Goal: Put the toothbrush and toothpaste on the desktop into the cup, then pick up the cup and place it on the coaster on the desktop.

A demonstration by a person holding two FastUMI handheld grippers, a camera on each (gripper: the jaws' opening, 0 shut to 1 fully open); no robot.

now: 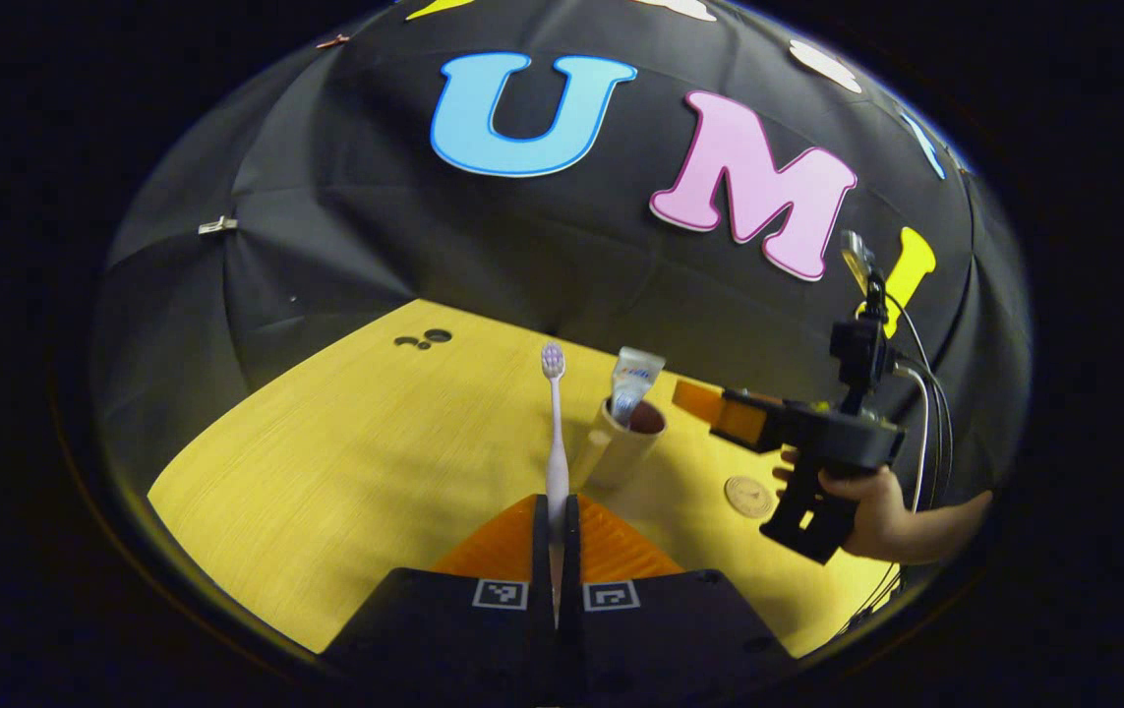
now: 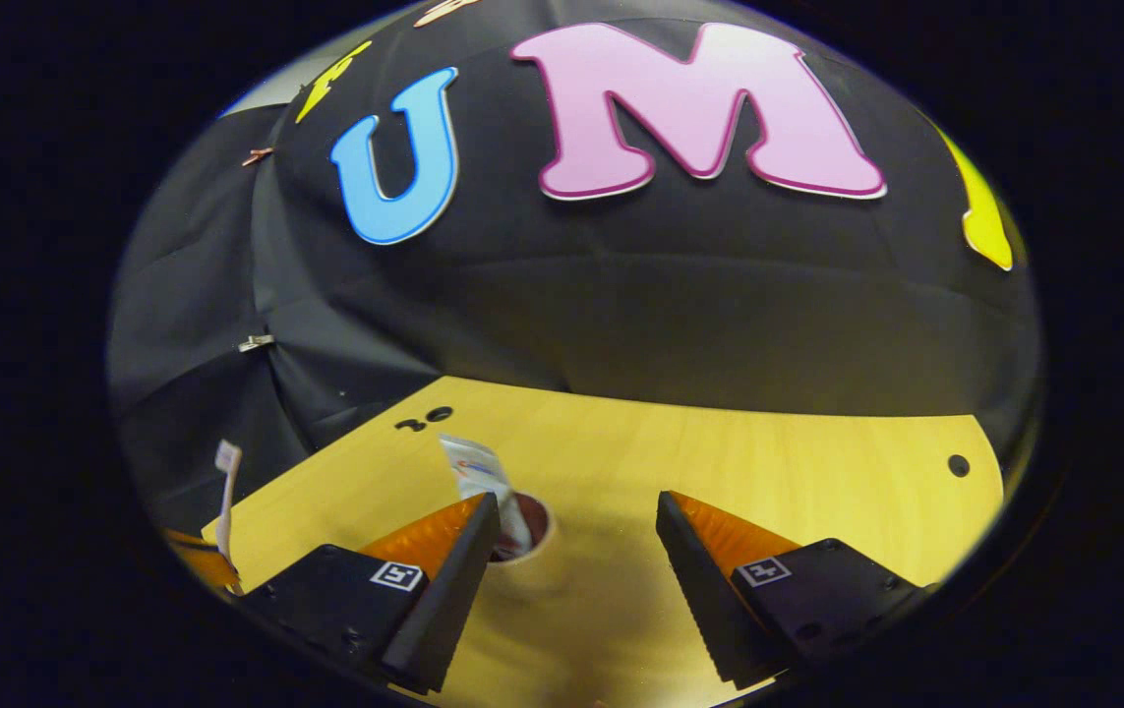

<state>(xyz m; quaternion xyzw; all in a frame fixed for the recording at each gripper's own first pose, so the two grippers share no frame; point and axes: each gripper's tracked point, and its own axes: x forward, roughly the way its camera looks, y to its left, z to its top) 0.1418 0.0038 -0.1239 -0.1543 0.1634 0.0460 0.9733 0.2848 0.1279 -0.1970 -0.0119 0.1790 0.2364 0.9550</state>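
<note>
A white toothbrush (image 1: 555, 423) stands upright, head up, with my left gripper (image 1: 556, 503) shut on its handle, just left of and nearer than the beige cup (image 1: 621, 447). The toothpaste tube (image 1: 635, 379) sticks out of the cup. A round coaster (image 1: 748, 495) lies on the table right of the cup. My right gripper (image 1: 709, 405) hovers at the cup's right. In the right gripper view that gripper (image 2: 576, 506) is open, above the cup (image 2: 547, 575), with the toothpaste (image 2: 478, 472) by its left finger. The toothbrush (image 2: 225, 492) is at the far left.
The yellow wooden table (image 1: 345, 462) runs back to the black cloth wall. Small dark holes (image 1: 424, 339) mark its far left corner, and another hole (image 2: 958, 465) is at the far right. A hand (image 1: 876, 511) holds the right gripper, cables trailing behind it.
</note>
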